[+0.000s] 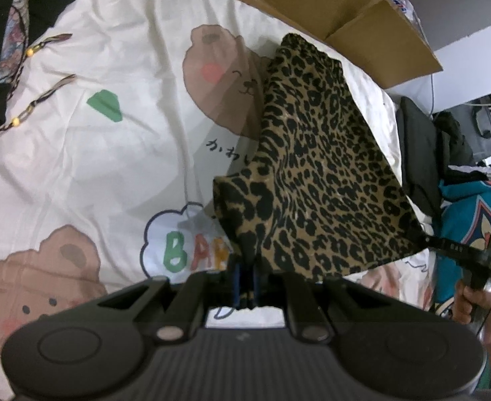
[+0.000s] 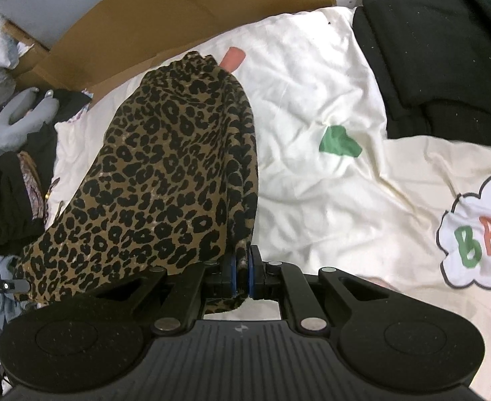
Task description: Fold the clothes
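— Hard to make out much at the pinch points. Left gripper [image 1: 245,282] closed down on a corner of the leopard-print garment [image 1: 315,167], blue pads [image 1: 236,284] almost lost under the hanging cloth. Type of garment not readable from either view.

— Same on the other side. Right gripper [image 2: 242,274] clamped on another corner of the same garment [image 2: 165,180], pads nearly together with only a thin edge of fabric between. Seen from the left wrist view, right gripper [image 1: 427,241] only partly in frame at the far edge, with a hand [image 1: 476,307] cut off below it.

— Surface?

— Cream bedsheet [image 2: 312,83], wrinkled, printed with brown bears [image 1: 218,67], green shapes and a cloud with coloured letters [image 2: 476,234] cut off at the frame edge.

— Around it?

— Flattened cardboard [image 1: 329,3] along the far side, a folded black pile [image 2: 446,50] on the sheet, more clothes heaped beside the bed, too jumbled to tell apart.

— And the garment's lie?

— Stretched between both grippers at the near edge, long axis running away from them, narrowing to a bunched far end resting on the sheet just by the cardboard.
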The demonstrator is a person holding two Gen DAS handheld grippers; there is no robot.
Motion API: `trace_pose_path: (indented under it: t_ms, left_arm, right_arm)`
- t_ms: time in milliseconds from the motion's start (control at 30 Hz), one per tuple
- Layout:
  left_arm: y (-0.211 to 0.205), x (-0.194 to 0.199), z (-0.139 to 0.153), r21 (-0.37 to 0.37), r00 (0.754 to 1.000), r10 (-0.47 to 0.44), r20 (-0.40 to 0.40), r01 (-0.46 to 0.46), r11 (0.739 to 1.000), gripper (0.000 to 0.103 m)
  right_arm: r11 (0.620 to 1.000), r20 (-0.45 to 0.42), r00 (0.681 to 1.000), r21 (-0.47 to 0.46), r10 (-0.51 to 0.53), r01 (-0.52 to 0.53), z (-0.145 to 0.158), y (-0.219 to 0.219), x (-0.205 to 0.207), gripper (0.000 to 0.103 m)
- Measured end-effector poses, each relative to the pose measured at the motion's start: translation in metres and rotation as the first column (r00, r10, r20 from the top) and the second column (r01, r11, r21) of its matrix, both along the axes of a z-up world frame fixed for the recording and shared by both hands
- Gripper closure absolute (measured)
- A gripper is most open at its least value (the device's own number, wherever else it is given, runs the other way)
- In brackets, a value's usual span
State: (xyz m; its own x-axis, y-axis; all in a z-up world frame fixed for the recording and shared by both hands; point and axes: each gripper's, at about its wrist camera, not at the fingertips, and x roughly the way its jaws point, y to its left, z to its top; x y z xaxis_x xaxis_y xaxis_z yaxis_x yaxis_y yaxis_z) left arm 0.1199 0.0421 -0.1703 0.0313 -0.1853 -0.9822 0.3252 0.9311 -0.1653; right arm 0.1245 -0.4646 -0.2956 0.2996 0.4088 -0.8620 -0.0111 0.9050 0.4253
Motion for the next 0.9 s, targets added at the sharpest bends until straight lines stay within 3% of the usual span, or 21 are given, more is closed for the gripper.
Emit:
trace_pose_path:
  t_ms: [467,900]
  left_arm:
    - [0.026,-0.028,-0.018,0.046,0.998,0.012,-0.059,-0.009,0.999,0.096]
    - [0.015,-0.028,-0.099,0.107,0.972,-0.061,-0.229,0.087,0.99,0.095]
  right_arm:
    - [0.999,-0.029,0.999,0.015,0.031,-0.031,-0.004,0.0,0.008,0.099]
    - [0.999,-0.064,0.998,-0.054,-0.007,0.004,-0.037,0.006,0.047,0.098]
